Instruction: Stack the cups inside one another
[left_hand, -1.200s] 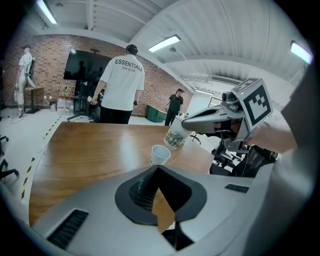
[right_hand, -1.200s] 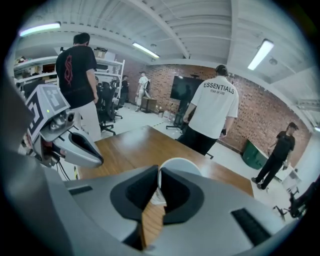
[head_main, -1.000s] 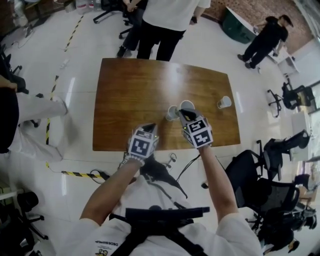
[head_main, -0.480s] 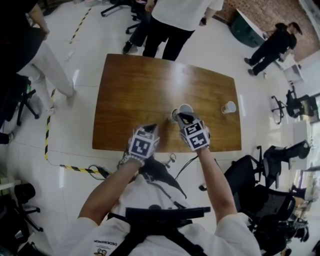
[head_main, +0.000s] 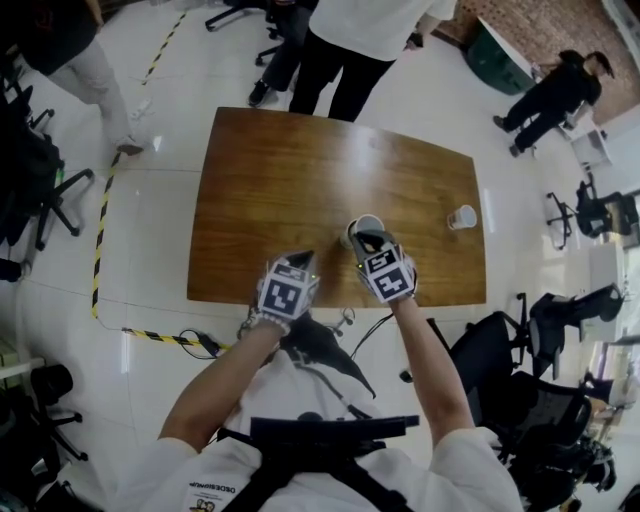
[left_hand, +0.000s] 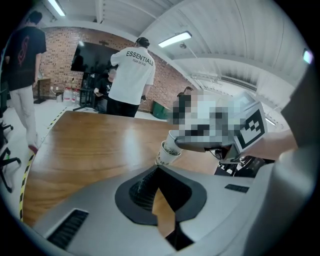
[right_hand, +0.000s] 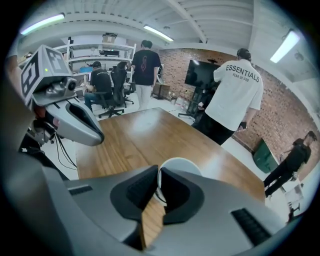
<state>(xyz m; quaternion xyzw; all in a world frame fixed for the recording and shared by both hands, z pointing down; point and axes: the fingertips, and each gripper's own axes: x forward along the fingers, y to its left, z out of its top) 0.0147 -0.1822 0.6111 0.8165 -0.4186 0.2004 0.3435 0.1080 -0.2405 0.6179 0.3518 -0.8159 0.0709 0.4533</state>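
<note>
My right hand-held gripper (right_hand: 158, 187) pinches the thin rim of a white paper cup (right_hand: 182, 165) (round, smooth-walled) over the glossy wooden tabletop (head_main: 280, 180). My left hand-held gripper (left_hand: 156, 170) is closed on nothing.

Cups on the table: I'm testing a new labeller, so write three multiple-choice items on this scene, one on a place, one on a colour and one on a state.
1. In the head view, where does the lone cup stand on the table?
A) near its right edge
B) near its left edge
C) at its centre

2. What colour is the table top?
A) white
B) brown
C) green

3. The right gripper is:
A) open and empty
B) shut on a cup's wall
C) out of every view

Answers:
1 A: the head view shows the lone cup by the right edge, apart from both grippers.
2 B: the top is brown wood in all three views.
3 B: the right gripper view shows its jaws pinching the white wall of the held cup.
</note>
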